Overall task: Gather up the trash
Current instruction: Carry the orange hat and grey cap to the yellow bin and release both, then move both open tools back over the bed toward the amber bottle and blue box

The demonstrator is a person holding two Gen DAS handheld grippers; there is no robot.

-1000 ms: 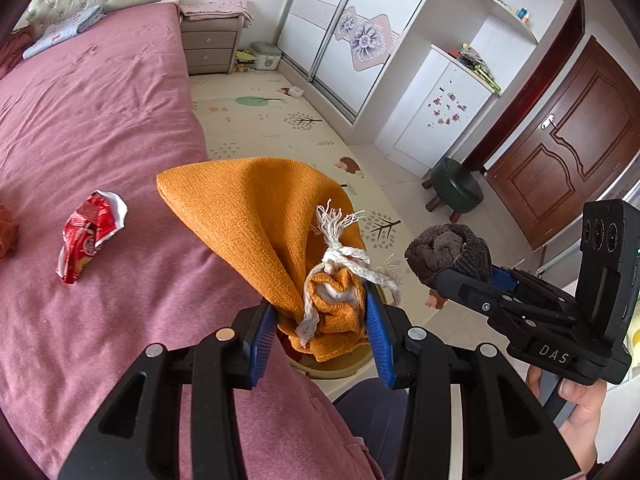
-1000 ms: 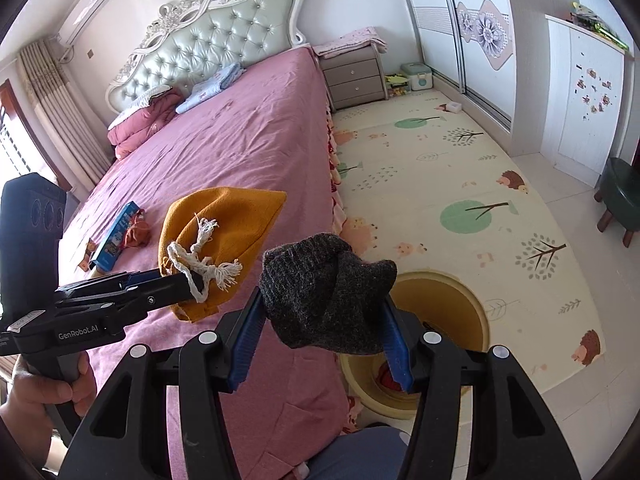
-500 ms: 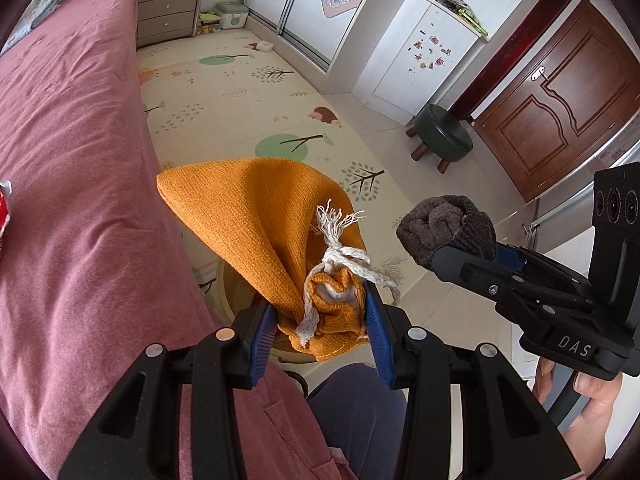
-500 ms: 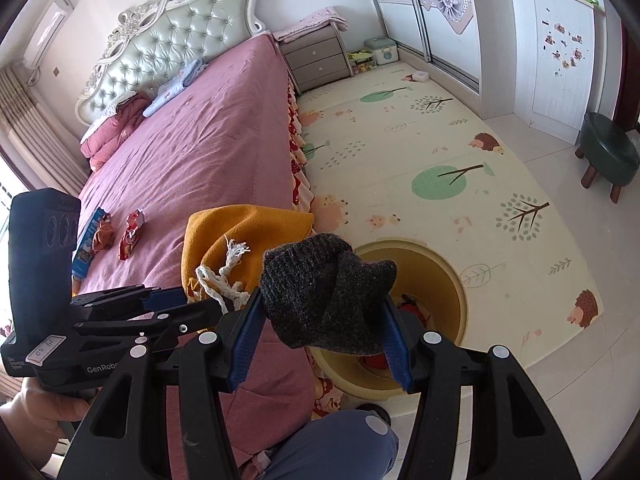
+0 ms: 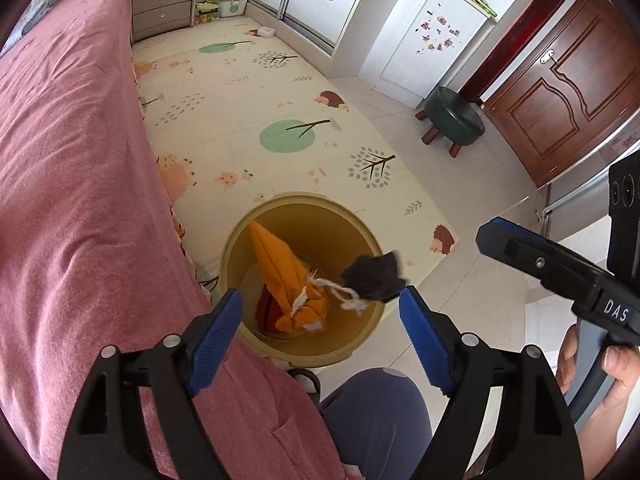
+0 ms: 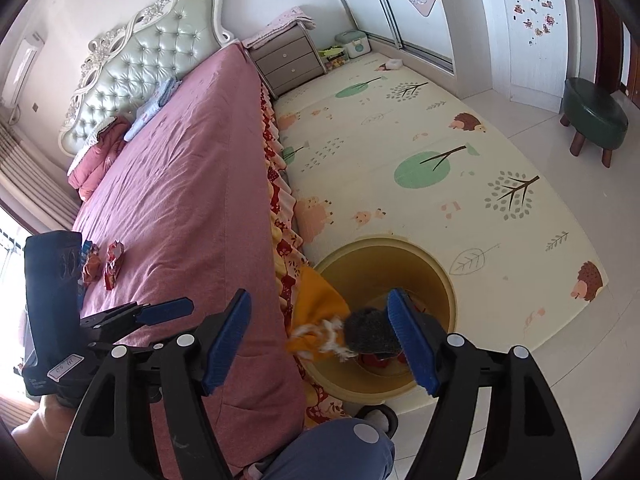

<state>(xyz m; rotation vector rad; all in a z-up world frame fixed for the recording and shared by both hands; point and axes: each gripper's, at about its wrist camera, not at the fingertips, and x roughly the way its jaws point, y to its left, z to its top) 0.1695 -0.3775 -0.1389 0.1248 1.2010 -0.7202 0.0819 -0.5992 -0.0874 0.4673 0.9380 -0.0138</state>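
Both grippers hang open and empty over a round yellow bin [image 5: 362,224] on the floor beside the bed. My left gripper [image 5: 320,326] is above its near rim. An orange knit pouch [image 5: 286,276] with a white cord is inside the bin, and a dark grey knit piece [image 5: 374,274] is in mid-air over the right rim. In the right wrist view my right gripper [image 6: 320,338] is open above the bin [image 6: 436,264], with the orange pouch [image 6: 316,308] and the grey piece [image 6: 370,334] blurred between its fingers. Red wrappers lie at the bin's bottom.
A pink bed [image 6: 180,200] fills the left side, with red snack wrappers [image 6: 112,264] and a blue packet near its edge. A patterned play mat [image 5: 248,112] covers the floor. A green stool [image 5: 454,120], a nightstand [image 6: 288,60] and a wooden door [image 5: 568,84] stand further off. The person's knee [image 5: 376,416] is below the grippers.
Both grippers have opened. The orange pouch and the grey knit piece have left the fingers and dropped toward the yellow bin. Both grippers have swung from the bed over the bin.
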